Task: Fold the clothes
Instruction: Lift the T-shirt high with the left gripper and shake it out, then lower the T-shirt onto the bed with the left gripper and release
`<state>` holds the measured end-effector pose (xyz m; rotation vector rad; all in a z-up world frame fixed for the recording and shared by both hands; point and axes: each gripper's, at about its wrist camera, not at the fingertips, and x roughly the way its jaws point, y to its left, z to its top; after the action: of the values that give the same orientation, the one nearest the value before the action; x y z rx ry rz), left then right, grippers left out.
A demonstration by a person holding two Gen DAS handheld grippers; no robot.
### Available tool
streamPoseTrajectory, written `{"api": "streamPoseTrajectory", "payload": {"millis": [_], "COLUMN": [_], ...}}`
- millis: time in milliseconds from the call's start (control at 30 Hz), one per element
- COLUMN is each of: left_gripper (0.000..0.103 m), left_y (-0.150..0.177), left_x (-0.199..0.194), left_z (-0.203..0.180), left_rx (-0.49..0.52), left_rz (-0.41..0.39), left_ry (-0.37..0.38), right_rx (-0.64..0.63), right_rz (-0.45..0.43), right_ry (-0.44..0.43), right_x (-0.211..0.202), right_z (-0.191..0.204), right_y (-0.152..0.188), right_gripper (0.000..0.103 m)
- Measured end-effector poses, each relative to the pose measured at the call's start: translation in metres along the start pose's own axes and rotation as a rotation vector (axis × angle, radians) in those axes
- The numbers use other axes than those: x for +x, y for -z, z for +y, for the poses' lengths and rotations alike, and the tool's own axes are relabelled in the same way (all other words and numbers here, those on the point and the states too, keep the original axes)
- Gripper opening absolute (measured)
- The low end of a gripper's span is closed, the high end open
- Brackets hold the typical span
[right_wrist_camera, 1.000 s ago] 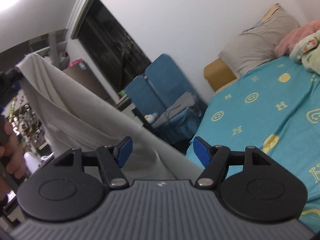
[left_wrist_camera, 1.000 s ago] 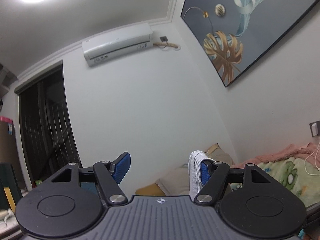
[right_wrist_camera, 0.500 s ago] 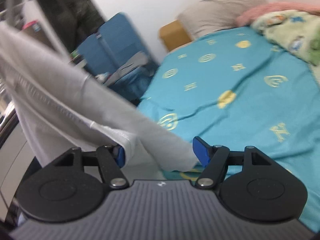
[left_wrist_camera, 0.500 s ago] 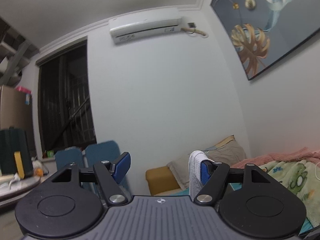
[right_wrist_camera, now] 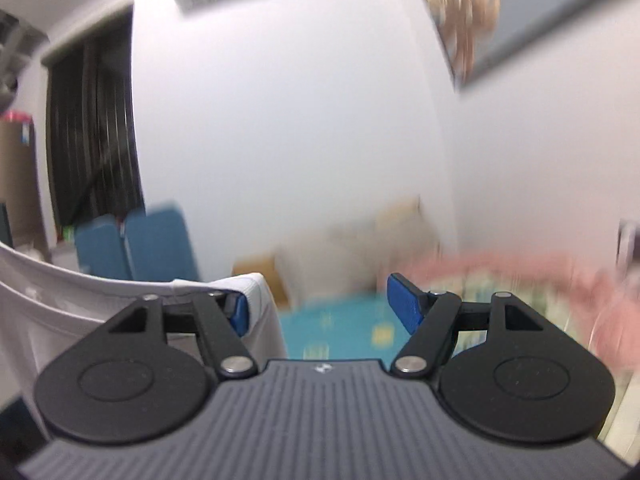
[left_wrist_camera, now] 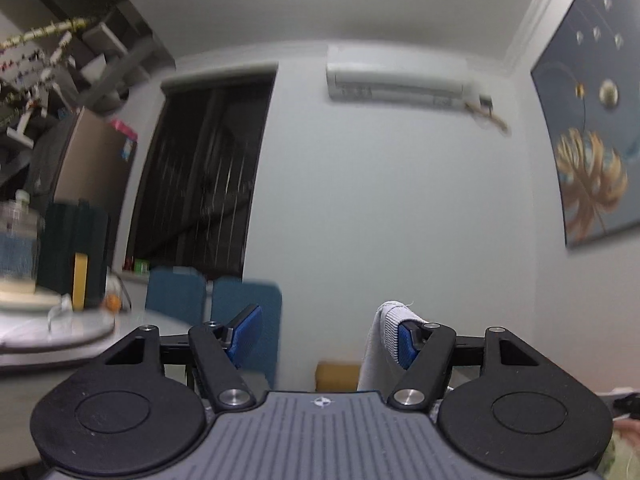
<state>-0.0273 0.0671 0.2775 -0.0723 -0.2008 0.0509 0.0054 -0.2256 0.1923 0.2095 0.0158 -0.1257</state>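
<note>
A white garment hangs between my two grippers. In the left wrist view its ribbed hem [left_wrist_camera: 385, 320] is hooked over the right finger, and the cloth drops away below it. My left gripper [left_wrist_camera: 326, 328] has its jaws wide apart and closing slightly, and the pads do not pinch the cloth. In the blurred right wrist view the garment [right_wrist_camera: 80, 304] stretches in from the left and drapes over the left finger. My right gripper [right_wrist_camera: 320, 304] is open and points level over the teal bed sheet [right_wrist_camera: 340, 324].
Blue chairs [left_wrist_camera: 176, 292] stand under a dark barred window [left_wrist_camera: 200, 168]. A round table [left_wrist_camera: 60, 334] with jars is at the left. Pillows and a pink blanket [right_wrist_camera: 520, 272] lie at the bed's far end. An air conditioner [left_wrist_camera: 400, 82] and a painting [left_wrist_camera: 592, 140] hang on the walls.
Both grippers rose. The left swung leftward toward the window and table. The right tipped up from the bed to level, and the garment now drapes over its left finger.
</note>
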Motion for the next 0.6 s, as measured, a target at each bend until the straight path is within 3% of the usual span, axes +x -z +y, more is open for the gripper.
{"api": "streamPoseTrajectory", "payload": {"millis": [100, 300, 433, 600], "left_gripper": [0.069, 0.069, 0.069, 0.069], "left_y": [-0.065, -0.181, -0.238, -0.264], "left_x": [-0.003, -0.042, -0.069, -0.092], "left_z": [0.008, 0.034, 0.051, 0.062], "left_rx": [-0.056, -0.214, -0.258, -0.245], "left_rz": [-0.069, -0.125, -0.127, -0.077], "left_ry": [0.023, 0.058, 0.101, 0.139], "right_rx": [-0.028, -0.038, -0.083, -0.117], "right_rz": [-0.110, -0.272, -0.319, -0.317], "right_ry": [0.002, -0.035, -0.042, -0.017], "right_x": [-0.027, -0.115, -0.178, -0.209], "right_z": [0.013, 0.036, 0.060, 0.069], "right_y": [-0.065, -0.165, -0.201, -0.209], "right_gripper": [0.071, 0.071, 0.071, 0.071]}}
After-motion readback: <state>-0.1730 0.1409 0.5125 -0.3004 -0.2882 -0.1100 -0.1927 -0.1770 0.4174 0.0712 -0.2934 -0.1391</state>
